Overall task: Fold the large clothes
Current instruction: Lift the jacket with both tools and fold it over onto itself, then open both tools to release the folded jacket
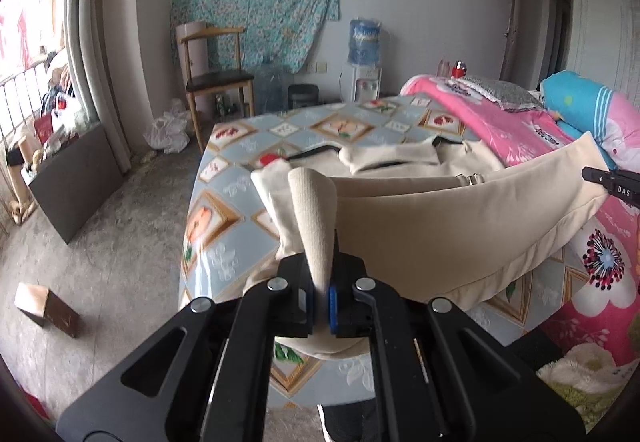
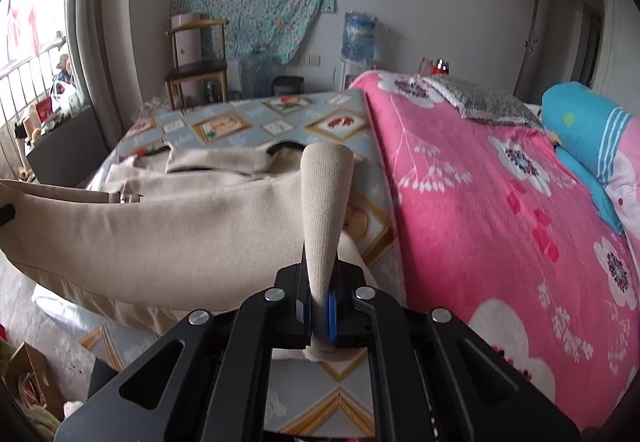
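Cream fabric fills the space between your two tools. Your left gripper (image 1: 322,302) is clenched on a ribbed cream band of the garment (image 1: 460,226); the blue pads (image 1: 332,306) press the band flat, and it stands up out of the jaws. Your right gripper (image 2: 320,316) is likewise clamped on a ribbed band at the other end, its pads (image 2: 331,316) squeezing the cloth, with the band rising upright from the jaws.

Between the two grips the near edge of the garment (image 2: 168,238) hangs in a shallow sagging curve, its long axis running across from one gripper to the other. The far part, showing a dark zip line, still lies on the patterned blue sheet (image 1: 224,210) of the bed. A pink flowered quilt (image 2: 500,210) lies just beside the garment on its right.
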